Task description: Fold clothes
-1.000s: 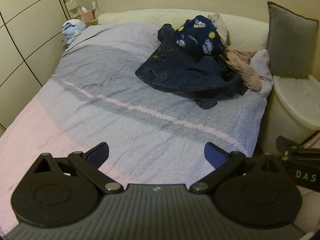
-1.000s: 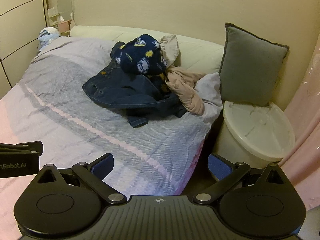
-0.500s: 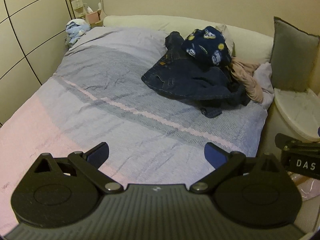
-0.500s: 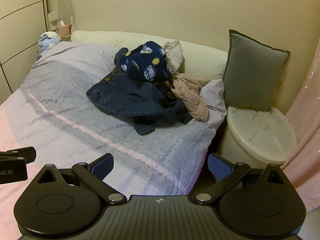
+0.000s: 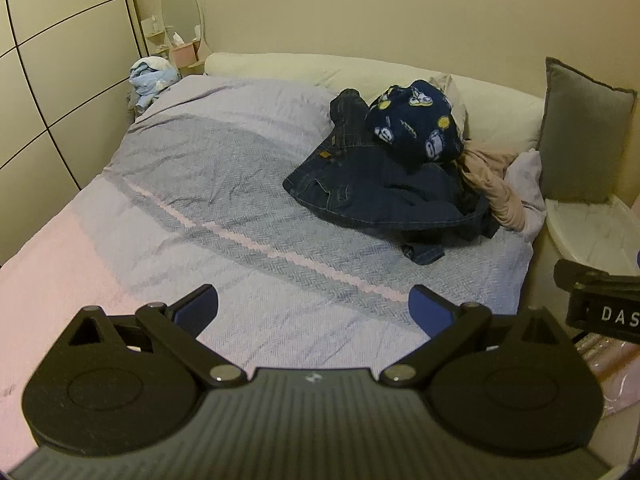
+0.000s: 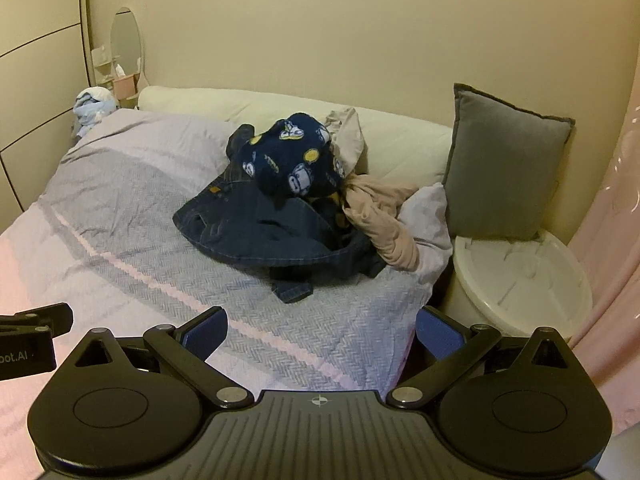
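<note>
Ahead of both claws, well beyond their tips, I see the clothes heaped near the head of the bed. The dark denim jeans lie lowest, their long axis running from a waistband end toward the far left across to a crumpled hem that points back toward me. On top of them sits a balled navy garment with cartoon prints, and a beige garment trails off the heap to the right, touching the jeans. From my left claw the heap is ahead and to the right; from my right claw it is nearly straight ahead. Both claws have their blue pads spread wide apart, gripping nothing, hovering above the near part of the bed.

Beneath everything is a lilac-grey herringbone bedspread with a pale stripe crossing it diagonally. A cream headboard cushion runs behind the heap, and a grey pillow stands upright to the far right on a round white lid. Far left I make out wardrobe panels, an oval mirror and a bundle of light blue cloth.
</note>
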### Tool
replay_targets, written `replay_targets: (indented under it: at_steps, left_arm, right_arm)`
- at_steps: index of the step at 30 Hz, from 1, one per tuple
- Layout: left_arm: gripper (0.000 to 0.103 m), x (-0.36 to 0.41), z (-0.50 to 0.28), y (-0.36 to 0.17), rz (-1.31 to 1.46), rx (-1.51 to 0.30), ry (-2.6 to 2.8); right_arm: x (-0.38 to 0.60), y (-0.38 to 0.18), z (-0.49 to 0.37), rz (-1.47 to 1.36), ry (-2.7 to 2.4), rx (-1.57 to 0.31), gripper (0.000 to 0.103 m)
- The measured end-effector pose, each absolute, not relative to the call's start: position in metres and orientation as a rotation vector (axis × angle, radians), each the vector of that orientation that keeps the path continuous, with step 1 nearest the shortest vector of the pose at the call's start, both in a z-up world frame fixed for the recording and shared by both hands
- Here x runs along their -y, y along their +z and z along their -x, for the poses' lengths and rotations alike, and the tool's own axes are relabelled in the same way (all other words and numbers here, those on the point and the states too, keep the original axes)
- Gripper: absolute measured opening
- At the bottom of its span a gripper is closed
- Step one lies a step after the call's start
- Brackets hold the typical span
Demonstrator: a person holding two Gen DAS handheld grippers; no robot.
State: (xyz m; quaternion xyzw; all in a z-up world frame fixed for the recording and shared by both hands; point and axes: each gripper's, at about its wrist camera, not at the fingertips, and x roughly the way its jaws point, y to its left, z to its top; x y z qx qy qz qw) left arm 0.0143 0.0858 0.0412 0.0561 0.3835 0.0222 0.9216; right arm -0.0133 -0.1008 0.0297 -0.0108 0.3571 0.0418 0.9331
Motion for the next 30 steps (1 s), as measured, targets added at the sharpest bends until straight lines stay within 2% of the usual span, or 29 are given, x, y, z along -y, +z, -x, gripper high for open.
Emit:
replay_targets:
  at_steps: [9, 30]
  left_arm:
    - [0.101, -0.091, -0.02, 0.034, -0.126, -0.808, 0.047]
    - [0.101, -0.104, -0.033, 0.026, -0.121, -0.827, 0.046]
  right_arm:
    - [0.101, 0.015, 0.012, 0.036, 0.088, -0.791, 0.103]
    - [0.098, 0.018, 0.01, 0.024, 0.098, -0.77, 0.103]
